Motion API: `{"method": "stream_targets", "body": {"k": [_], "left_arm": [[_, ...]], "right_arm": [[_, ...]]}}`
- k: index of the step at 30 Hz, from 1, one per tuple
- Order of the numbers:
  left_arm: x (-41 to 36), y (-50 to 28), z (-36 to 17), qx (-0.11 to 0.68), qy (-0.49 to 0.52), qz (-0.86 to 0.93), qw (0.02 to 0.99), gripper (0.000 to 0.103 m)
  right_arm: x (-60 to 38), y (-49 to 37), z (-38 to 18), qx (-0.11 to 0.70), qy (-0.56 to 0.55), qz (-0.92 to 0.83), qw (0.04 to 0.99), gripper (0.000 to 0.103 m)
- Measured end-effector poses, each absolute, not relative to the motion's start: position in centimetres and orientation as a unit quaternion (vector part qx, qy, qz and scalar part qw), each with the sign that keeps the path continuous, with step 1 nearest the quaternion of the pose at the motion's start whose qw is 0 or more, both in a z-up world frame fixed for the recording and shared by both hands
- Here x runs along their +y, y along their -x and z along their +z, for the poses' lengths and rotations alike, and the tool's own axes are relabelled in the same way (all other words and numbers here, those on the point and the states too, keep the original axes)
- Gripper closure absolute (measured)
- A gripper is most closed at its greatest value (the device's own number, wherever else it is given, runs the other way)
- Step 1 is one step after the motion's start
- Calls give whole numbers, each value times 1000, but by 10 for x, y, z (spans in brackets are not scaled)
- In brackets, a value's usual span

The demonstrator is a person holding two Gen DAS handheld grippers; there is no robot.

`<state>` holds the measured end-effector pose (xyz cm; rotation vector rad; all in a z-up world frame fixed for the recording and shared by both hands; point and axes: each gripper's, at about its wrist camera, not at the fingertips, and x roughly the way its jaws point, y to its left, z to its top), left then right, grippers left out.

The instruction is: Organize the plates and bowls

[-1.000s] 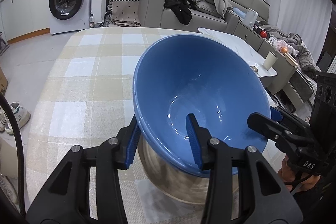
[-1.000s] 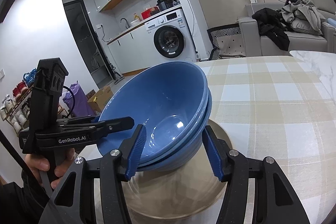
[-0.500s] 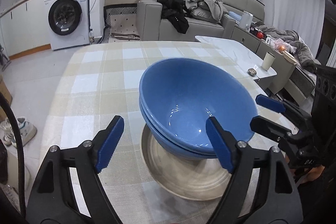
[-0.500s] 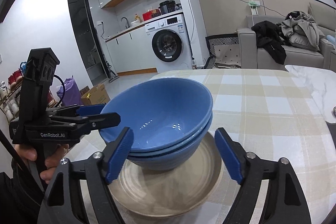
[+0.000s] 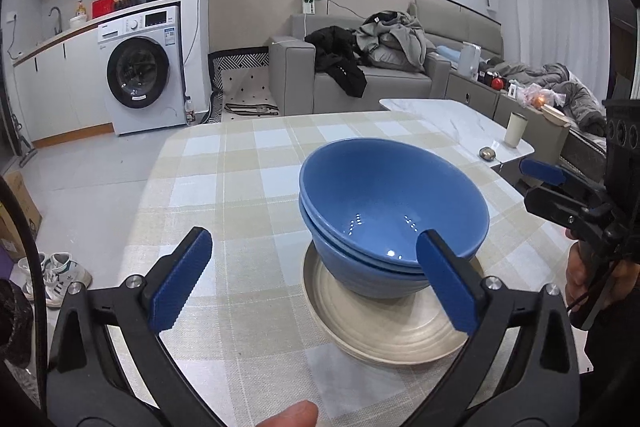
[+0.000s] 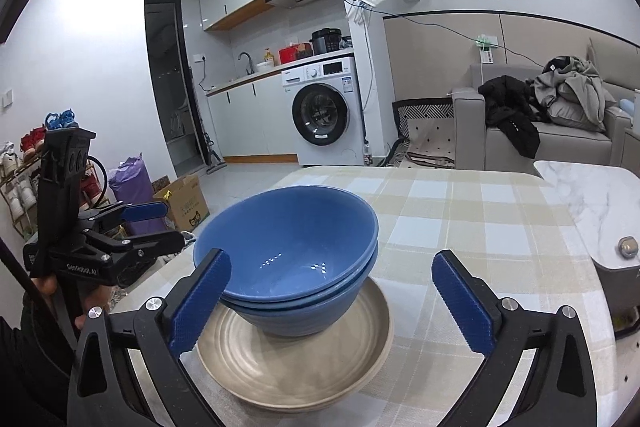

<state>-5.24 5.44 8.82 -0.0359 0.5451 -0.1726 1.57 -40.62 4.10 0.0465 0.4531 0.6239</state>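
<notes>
Two blue bowls (image 5: 392, 215) sit nested, one inside the other, on a beige ridged plate (image 5: 384, 327) on the checked tablecloth. The same stack (image 6: 288, 259) and plate (image 6: 296, 367) show in the right wrist view. My left gripper (image 5: 316, 279) is open and empty, drawn back on the near side of the stack. My right gripper (image 6: 332, 299) is open and empty, also back from the stack. Each gripper appears in the other's view, at the right (image 5: 560, 187) and at the left (image 6: 136, 227).
The checked table (image 5: 224, 187) runs back toward a sofa with clothes (image 5: 360, 67). A white marble side table (image 5: 452, 123) with a cup (image 5: 516, 129) stands at the right. A washing machine (image 5: 140, 71) is at the back left. Shoes (image 5: 56, 275) lie on the floor.
My left gripper let go of the top blue bowl, which now rests level in the lower bowl. Both grippers opened wide and pulled back and up from the stack.
</notes>
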Motion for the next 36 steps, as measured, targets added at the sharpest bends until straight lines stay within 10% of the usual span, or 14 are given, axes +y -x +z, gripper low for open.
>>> {"method": "stream_targets", "body": {"k": [36], "left_arm": [[73, 57, 13, 213, 18, -69, 975, 1]], "right_arm": [[-439, 11, -12, 182, -17, 296, 938, 0]]}}
